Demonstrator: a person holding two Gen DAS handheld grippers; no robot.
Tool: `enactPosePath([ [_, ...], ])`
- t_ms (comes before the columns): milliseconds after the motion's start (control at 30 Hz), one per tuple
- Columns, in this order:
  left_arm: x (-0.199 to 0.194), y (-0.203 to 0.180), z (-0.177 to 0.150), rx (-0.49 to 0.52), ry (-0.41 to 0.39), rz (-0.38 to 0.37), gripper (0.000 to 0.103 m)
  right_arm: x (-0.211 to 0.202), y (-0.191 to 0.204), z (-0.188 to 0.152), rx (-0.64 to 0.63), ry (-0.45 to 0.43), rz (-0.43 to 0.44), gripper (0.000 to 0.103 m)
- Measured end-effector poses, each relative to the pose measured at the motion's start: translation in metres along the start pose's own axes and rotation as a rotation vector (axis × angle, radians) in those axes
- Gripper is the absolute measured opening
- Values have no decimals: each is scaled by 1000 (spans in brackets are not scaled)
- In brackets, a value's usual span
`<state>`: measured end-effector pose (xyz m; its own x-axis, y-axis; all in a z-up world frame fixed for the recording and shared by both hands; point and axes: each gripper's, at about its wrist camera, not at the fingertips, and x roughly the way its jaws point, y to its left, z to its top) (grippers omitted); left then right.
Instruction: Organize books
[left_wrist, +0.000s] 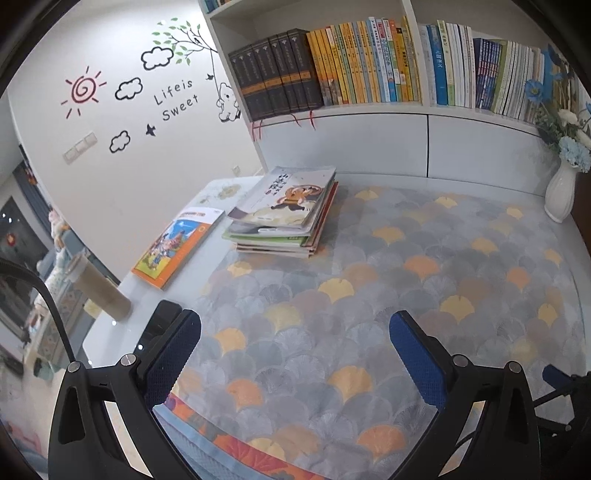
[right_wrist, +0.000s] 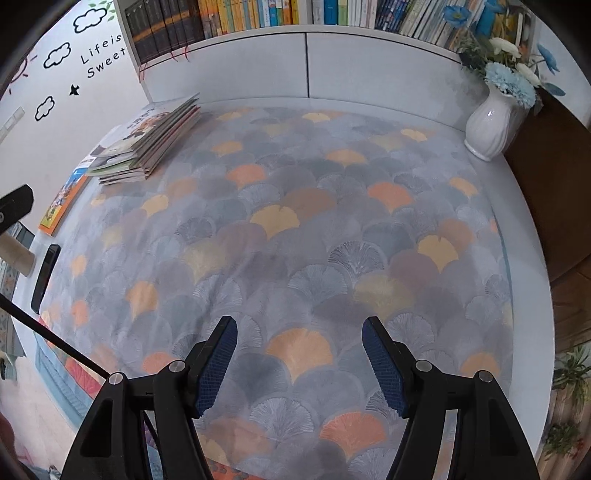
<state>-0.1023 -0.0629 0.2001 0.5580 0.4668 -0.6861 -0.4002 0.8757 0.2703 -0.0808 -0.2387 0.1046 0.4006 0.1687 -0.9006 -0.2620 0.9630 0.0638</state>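
Note:
A stack of thin picture books (left_wrist: 284, 212) lies on the desk at the back left, also seen in the right wrist view as the stack (right_wrist: 151, 142). An orange-edged book (left_wrist: 177, 245) lies flat to its left, separate from the stack, with its edge showing as the orange book (right_wrist: 61, 205). My left gripper (left_wrist: 295, 325) hovers open over the patterned mat, well short of the books. My right gripper (right_wrist: 299, 332) is open too, pointing steeply down at the mat with nothing between its fingers.
A white shelf (left_wrist: 369, 107) full of upright books runs along the back. A white vase (right_wrist: 491, 125) with blue flowers stands at the back right. A black phone (right_wrist: 46, 277) and a beige tumbler (left_wrist: 99, 288) sit at the desk's left edge.

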Motion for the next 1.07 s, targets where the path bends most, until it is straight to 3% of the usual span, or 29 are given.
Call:
enactPosePath([
  [233,1,-19,2,48,9,-57,102,-3,-10,1,34,-9,-13,68],
  [467,9,-33,5,63,59,-187,102,-13,-20,2,71,-41,-42,68],
  [700,11,-56,4,107,71,-238,102,-25,-26,-1,71,-88,-97,68],
  [1067,22,-67,11,122,100,-294,102,-25,-35,3,103,-90,-112,68],
])
